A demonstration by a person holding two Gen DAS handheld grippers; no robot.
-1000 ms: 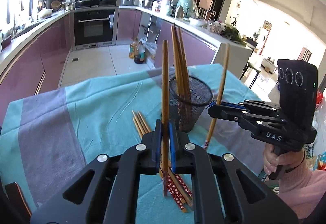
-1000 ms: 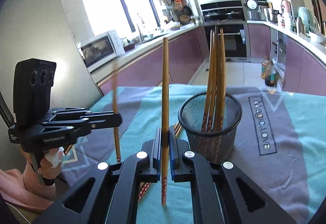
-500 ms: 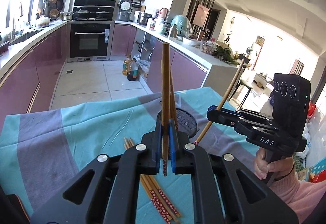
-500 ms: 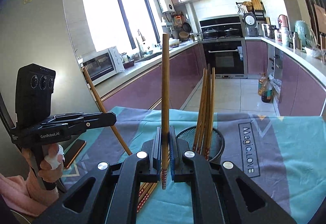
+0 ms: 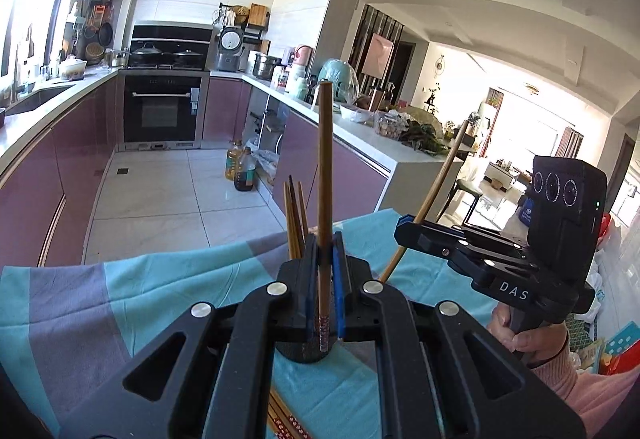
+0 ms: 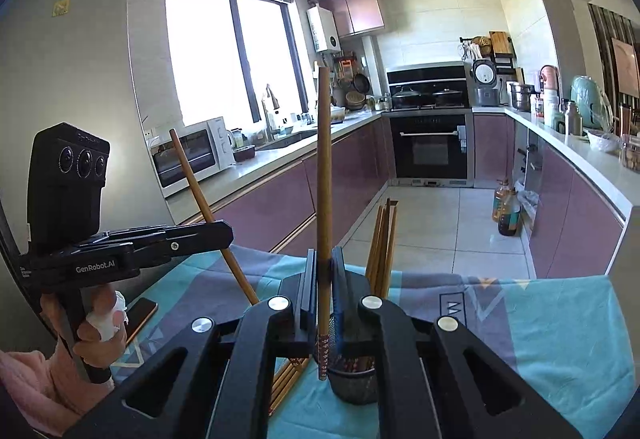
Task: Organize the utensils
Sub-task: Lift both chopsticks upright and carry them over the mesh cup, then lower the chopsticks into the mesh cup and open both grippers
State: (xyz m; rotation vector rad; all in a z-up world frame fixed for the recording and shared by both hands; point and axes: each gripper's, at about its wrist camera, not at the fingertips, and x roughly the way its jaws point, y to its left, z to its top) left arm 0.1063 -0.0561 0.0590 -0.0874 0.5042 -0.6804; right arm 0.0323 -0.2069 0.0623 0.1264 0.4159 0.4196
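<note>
My left gripper (image 5: 325,244) is shut on a brown chopstick (image 5: 324,167) that stands upright, its patterned tip hanging over the black mesh holder (image 5: 304,353). Several chopsticks (image 5: 295,219) stand in that holder. My right gripper (image 6: 325,259) is shut on a second upright chopstick (image 6: 324,175), also above the holder (image 6: 352,379) with its chopsticks (image 6: 384,239). Each gripper shows in the other view with its chopstick slanted: the right gripper (image 5: 402,231) at the right, the left gripper (image 6: 228,229) at the left. Loose chopsticks (image 6: 288,375) lie on the cloth.
A teal and grey tablecloth (image 5: 140,287) covers the table. A phone (image 6: 140,315) lies near the left hand. More loose chopsticks (image 5: 284,419) lie under the left gripper. Beyond the table are the tiled floor, purple cabinets and oil bottles (image 5: 240,171).
Both grippers have risen with their chopsticks still held. The holder has dropped low in both views and now sits under the fingers. The chopstick seen in the other hand now looks slanted.
</note>
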